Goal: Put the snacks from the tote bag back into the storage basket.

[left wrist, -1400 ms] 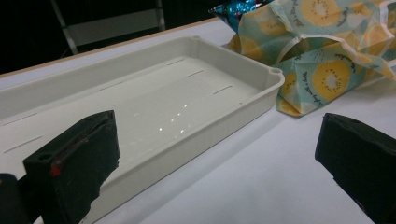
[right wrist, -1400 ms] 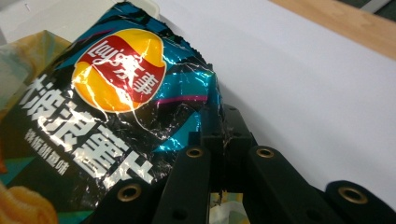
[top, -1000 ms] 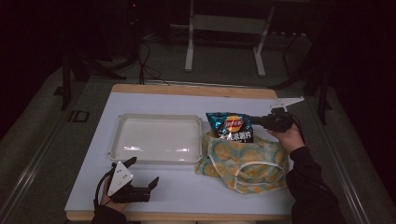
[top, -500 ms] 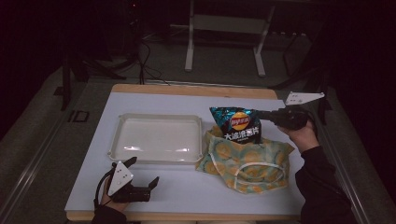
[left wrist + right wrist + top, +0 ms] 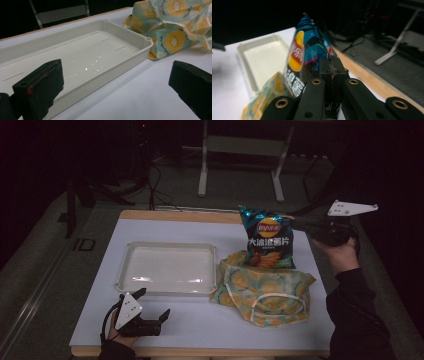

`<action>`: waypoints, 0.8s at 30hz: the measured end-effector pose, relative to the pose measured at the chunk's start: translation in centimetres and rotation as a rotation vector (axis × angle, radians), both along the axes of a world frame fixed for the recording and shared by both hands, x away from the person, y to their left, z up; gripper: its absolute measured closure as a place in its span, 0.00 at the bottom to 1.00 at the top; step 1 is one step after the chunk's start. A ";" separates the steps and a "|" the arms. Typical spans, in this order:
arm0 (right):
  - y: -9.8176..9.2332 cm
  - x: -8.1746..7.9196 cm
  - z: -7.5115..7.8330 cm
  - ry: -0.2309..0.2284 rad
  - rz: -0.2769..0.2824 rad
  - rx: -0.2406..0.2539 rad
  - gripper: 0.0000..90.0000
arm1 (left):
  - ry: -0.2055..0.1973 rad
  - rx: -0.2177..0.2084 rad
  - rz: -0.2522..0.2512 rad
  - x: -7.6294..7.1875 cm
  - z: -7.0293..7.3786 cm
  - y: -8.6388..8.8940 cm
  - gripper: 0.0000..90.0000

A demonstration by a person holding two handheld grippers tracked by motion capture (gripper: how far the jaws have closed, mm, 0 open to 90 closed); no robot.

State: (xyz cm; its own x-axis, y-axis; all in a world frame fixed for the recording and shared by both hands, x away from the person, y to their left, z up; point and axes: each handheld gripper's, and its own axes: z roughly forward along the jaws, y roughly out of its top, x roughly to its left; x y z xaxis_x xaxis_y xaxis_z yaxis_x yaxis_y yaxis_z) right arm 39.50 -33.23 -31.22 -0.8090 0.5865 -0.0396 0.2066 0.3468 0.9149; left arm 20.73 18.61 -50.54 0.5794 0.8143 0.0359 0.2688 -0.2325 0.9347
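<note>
A blue bag of crisps [image 5: 268,239] hangs upright above the fruit-print cloth bag [image 5: 262,290], lifted clear of it. My right gripper [image 5: 299,226] is shut on the crisp bag's right edge. In the right gripper view the crisp bag [image 5: 308,55] is pinched between the two black jaws of that gripper [image 5: 329,72]. A cream tray [image 5: 127,265] lies on the white table, nothing in it. My left gripper [image 5: 152,308] rests near the front left edge, open, nothing between its jaws. The left gripper view has the tray [image 5: 140,53] and the cloth bag [image 5: 172,27] ahead.
The white table [image 5: 200,325] has a wooden far edge. Beyond the table stand a metal frame [image 5: 240,160] and cables on a dark floor. The person's right sleeve [image 5: 355,320] lies along the table's right side.
My right gripper has raised the crisp bag up out of the cloth bag and swung it upright. The left gripper has stayed put.
</note>
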 end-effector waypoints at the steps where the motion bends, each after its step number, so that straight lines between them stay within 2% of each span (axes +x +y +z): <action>1: 0.0 0.0 0.4 -0.008 0.000 0.009 1.00 | 0.000 0.000 0.001 0.0 0.0 0.0 0.00; 4: 0.2 0.0 1.7 -0.033 -0.024 0.021 1.00 | 0.000 -0.001 0.001 0.0 0.0 0.0 0.00; 9: 0.9 0.2 2.8 -0.039 -0.038 0.022 1.00 | 0.000 0.002 0.004 -0.1 0.0 0.0 0.00; 11: 1.7 0.0 3.7 -0.059 -0.041 0.028 1.00 | 0.002 0.006 0.011 -0.1 0.0 0.0 0.00; 14: 2.3 -0.1 4.3 -0.071 -0.032 0.038 1.00 | 0.001 0.005 0.018 -0.1 0.0 0.0 0.00; 17: 3.9 -0.3 5.1 -0.083 -0.023 0.055 1.00 | -0.005 0.006 0.014 -0.2 0.1 0.0 0.00; 18: 3.9 -0.3 5.1 -0.083 -0.023 0.055 1.00 | -0.009 0.011 0.009 -0.3 0.1 0.0 0.00; 22: 5.9 -0.3 5.5 -0.083 -0.008 0.078 1.00 | -0.022 0.019 0.002 -0.4 0.2 -0.1 0.00; 23: 7.1 -0.3 5.5 -0.086 -0.005 0.078 1.00 | -0.022 0.018 0.003 -0.4 0.2 -0.1 0.00; 24: 7.1 -0.3 5.5 -0.086 -0.005 0.078 1.00 | -0.022 0.018 0.003 -0.4 0.2 -0.1 0.00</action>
